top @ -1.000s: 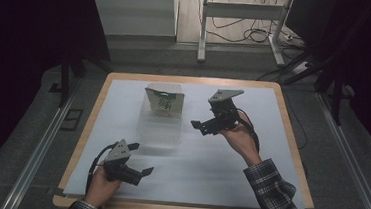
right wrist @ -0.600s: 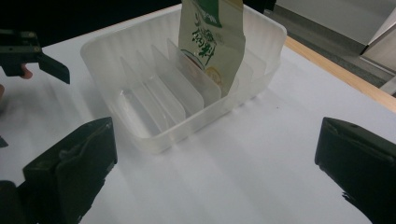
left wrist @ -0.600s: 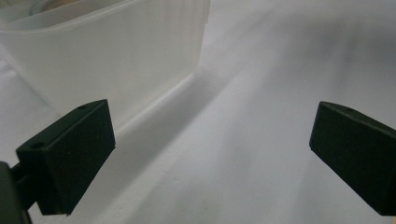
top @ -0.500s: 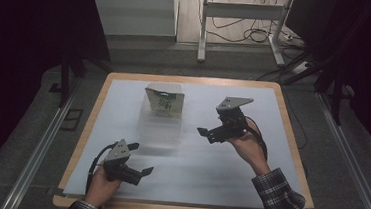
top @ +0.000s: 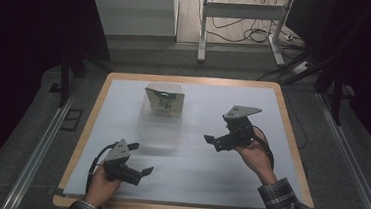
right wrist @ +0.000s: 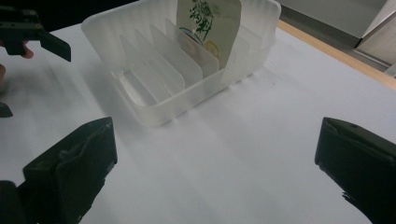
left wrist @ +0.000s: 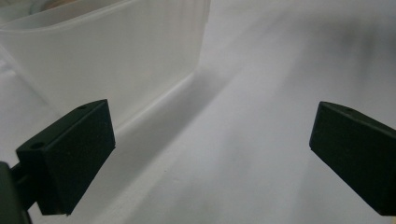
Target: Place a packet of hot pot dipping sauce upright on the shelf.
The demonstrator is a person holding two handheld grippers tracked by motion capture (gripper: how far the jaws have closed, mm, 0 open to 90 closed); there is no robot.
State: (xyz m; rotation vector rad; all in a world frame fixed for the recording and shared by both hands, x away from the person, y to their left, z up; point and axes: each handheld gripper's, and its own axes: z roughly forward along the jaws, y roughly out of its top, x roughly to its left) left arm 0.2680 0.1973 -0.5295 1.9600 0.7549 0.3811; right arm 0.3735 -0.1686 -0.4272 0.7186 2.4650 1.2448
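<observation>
High view: the clear rack [top: 159,122] sits mid-table, a green-printed pouch [top: 163,102] upright in its far end. The left gripper [top: 137,173] hovers near-left, the right gripper [top: 211,140] just right of the rack.

Left gripper view: jaws spread wide, empty, rack wall [left wrist: 116,56] ahead.

Right gripper view: jaws spread wide, empty, facing the rack [right wrist: 177,70].

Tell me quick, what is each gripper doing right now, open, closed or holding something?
Left gripper: open, holding nothing.
Right gripper: open, holding nothing.
</observation>
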